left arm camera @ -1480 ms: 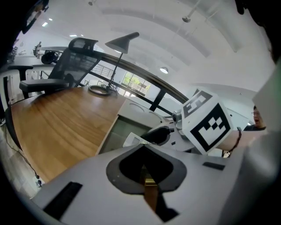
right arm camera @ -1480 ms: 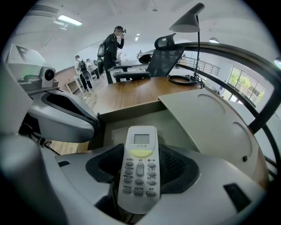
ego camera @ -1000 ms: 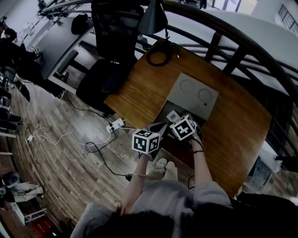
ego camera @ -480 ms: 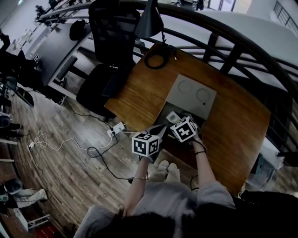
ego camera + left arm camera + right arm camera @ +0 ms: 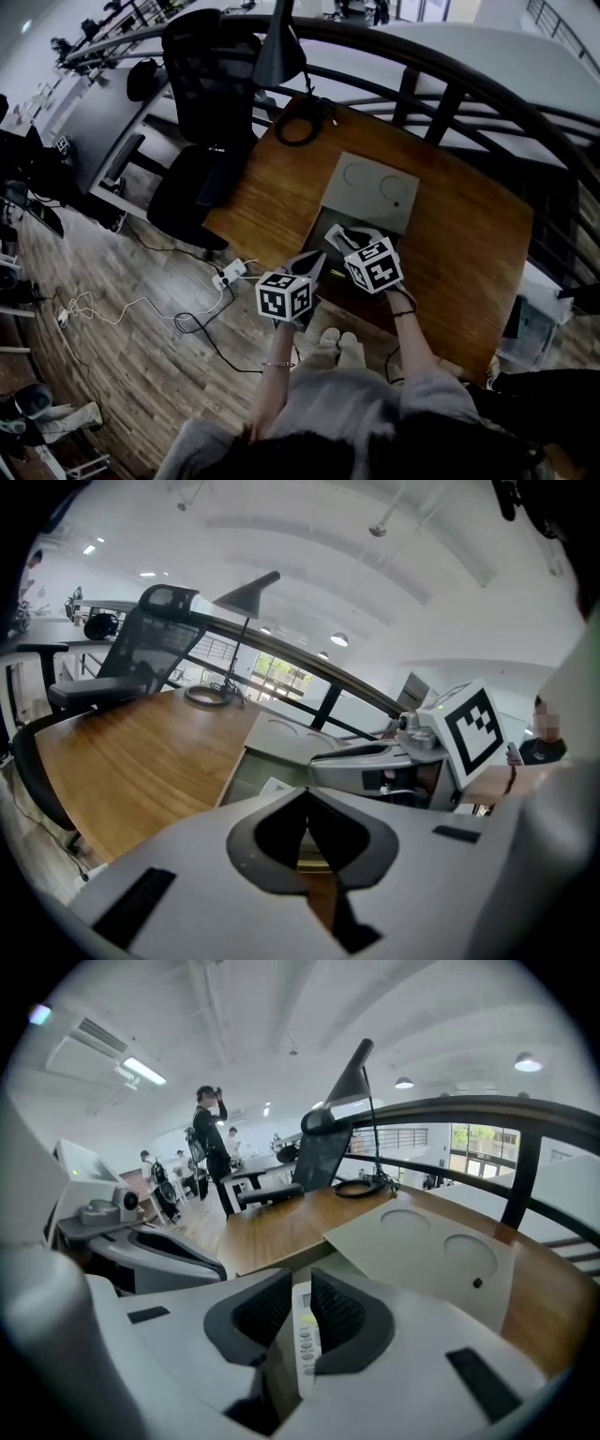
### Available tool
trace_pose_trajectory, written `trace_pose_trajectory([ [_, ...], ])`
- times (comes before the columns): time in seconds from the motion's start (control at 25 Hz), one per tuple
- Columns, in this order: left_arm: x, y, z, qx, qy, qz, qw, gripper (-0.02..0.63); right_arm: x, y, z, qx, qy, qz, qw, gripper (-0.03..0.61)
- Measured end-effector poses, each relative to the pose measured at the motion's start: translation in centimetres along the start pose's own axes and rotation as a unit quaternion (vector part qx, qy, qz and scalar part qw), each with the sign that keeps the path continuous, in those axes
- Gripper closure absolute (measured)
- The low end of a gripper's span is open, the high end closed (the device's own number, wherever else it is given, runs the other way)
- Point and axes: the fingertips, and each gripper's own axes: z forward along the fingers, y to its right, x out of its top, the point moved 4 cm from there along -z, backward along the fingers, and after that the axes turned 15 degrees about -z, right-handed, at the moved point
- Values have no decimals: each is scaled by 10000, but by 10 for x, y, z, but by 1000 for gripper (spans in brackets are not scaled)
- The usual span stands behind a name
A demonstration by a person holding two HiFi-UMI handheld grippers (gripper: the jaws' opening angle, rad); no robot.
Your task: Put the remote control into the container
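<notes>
The white remote control stands on edge between the pads of my right gripper, buttons up. The jaws have just been closing and now press on it. In the head view this gripper hovers over the open grey container on the wooden table. The container's lid, with two round dents, lies flat behind the opening. My left gripper is beside it at the table's near edge, jaws together with nothing in them. In the left gripper view the closed left gripper points at the container.
A coiled black cable and a lamp stand at the table's far corner, with an office chair to the left. A curved black railing runs behind the table. A power strip and cords lie on the floor.
My right gripper has closed on the remote and risen a little over the container's opening. The left gripper has hardly moved.
</notes>
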Motion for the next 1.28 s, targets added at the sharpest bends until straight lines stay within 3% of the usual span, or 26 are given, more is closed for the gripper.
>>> trace_pose_trajectory([
  [0.4,15,31,-14,-315,279,466,9980,611,26,-14,-48,164,1063,578,9925,543],
  [1.28,41,120,-76,-1113,999,1595,9758,611,78,-41,-158,3,2513,132,9678,551],
])
